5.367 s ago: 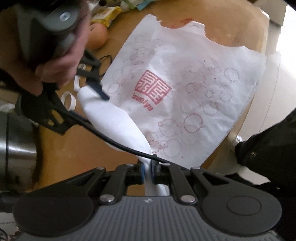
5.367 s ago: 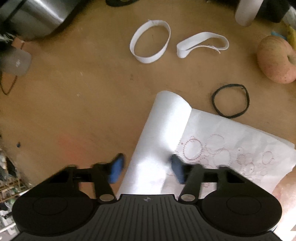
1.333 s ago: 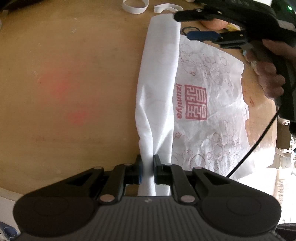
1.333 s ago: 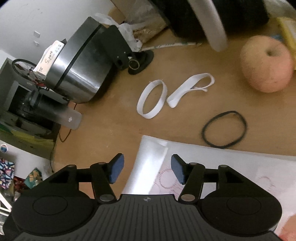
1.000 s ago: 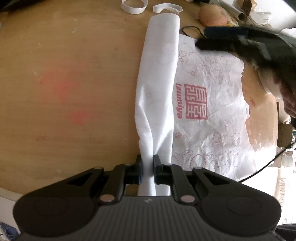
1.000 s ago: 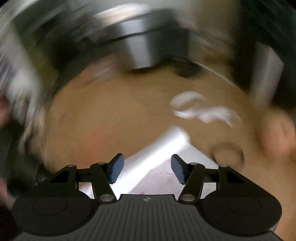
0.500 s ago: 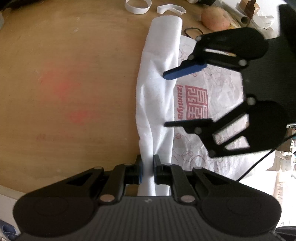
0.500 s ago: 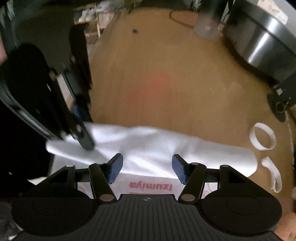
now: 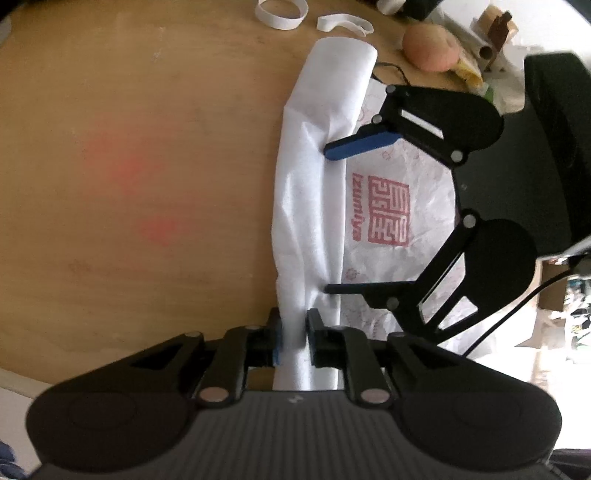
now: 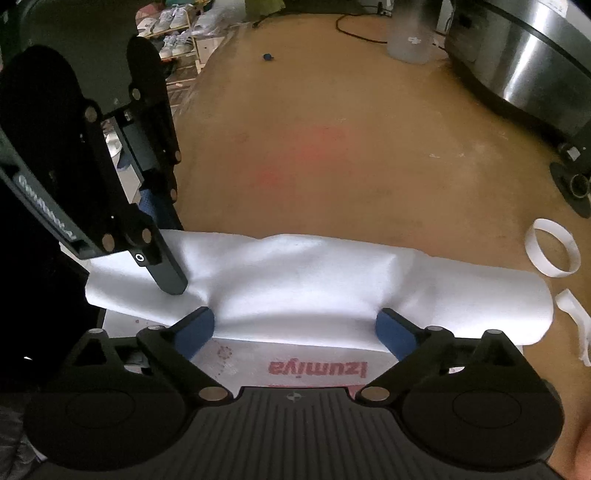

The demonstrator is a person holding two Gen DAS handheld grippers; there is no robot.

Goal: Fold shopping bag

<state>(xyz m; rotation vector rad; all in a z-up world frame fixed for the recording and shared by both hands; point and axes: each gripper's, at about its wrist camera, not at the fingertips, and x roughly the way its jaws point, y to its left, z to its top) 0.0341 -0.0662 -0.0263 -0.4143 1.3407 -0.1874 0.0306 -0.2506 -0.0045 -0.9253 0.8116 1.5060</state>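
Note:
The white shopping bag (image 9: 388,210), printed with a red seal logo, lies flat on the wooden table (image 9: 129,184). Its left side is folded over into a long puffy strip (image 9: 314,184). My left gripper (image 9: 294,332) has the near end of that strip between its pads. Its jaws are opening, but the fold still looks squeezed. In the right wrist view the left gripper (image 10: 164,245) sits at the strip's left end. My right gripper (image 10: 295,328) comes in from the side with its jaws opening wide. Its fingertips straddle the middle of the strip (image 10: 314,280) without pressing it. The right gripper (image 9: 327,221) also shows in the left wrist view.
Two white paper loops (image 9: 280,14) (image 10: 552,253) lie beyond the strip's far end. A peach-coloured fruit (image 9: 430,50) and a black elastic band (image 9: 391,70) are near the bag's far corner. A steel pot (image 10: 535,66) and a clear container (image 10: 410,33) stand at the table's back.
My right gripper swung from the strip's far end to its middle, came down and spread its jaws wide. My left gripper stayed put, its jaws parting slightly.

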